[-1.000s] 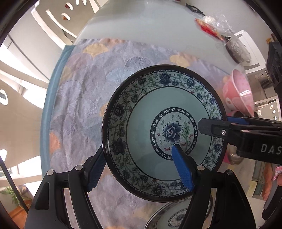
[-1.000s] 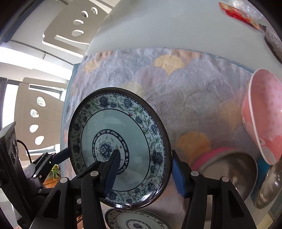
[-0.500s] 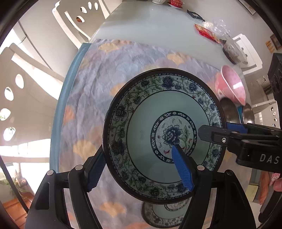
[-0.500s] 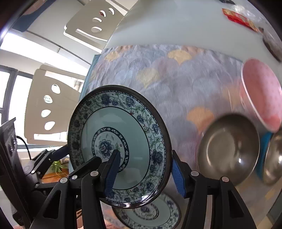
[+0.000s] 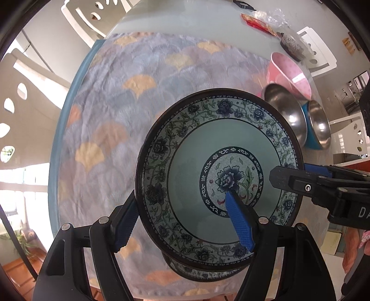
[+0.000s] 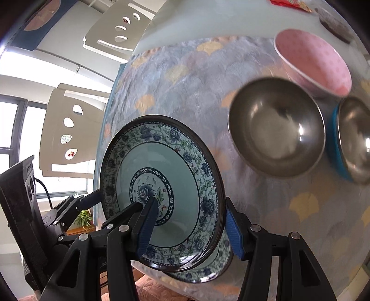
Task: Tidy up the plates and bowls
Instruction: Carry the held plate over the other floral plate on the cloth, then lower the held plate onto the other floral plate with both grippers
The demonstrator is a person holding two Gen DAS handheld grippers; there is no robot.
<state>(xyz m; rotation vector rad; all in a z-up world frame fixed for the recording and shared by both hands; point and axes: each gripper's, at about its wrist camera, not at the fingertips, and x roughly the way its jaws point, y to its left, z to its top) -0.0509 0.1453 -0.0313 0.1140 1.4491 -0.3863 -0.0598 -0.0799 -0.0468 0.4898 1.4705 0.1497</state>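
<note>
A blue floral plate [image 5: 208, 166] with a dark rim is held in the air by both grippers. My left gripper [image 5: 182, 220] is shut on its left rim, and my right gripper [image 6: 189, 222] is shut on its right rim. The plate also shows in the right wrist view [image 6: 161, 171]. A second matching plate [image 6: 208, 271] lies on the cloth right under the held one, mostly hidden; its edge shows in the left wrist view [image 5: 198, 273]. A pink bowl [image 6: 316, 58] and two steel bowls [image 6: 275, 129] [image 6: 356, 139] sit on the cloth at the right.
The patterned cloth [image 5: 129, 97] covers a pale glass table [image 5: 175, 16]. White chairs [image 5: 13, 104] stand at the left edge. Snack packets [image 5: 259, 20] and a dark bowl [image 5: 291, 44] lie at the far right. One steel bowl has a blue outside [image 5: 312, 136].
Both grippers have carried the plate back and down toward the near edge, over the second plate. The bowls have come fully into view at the right.
</note>
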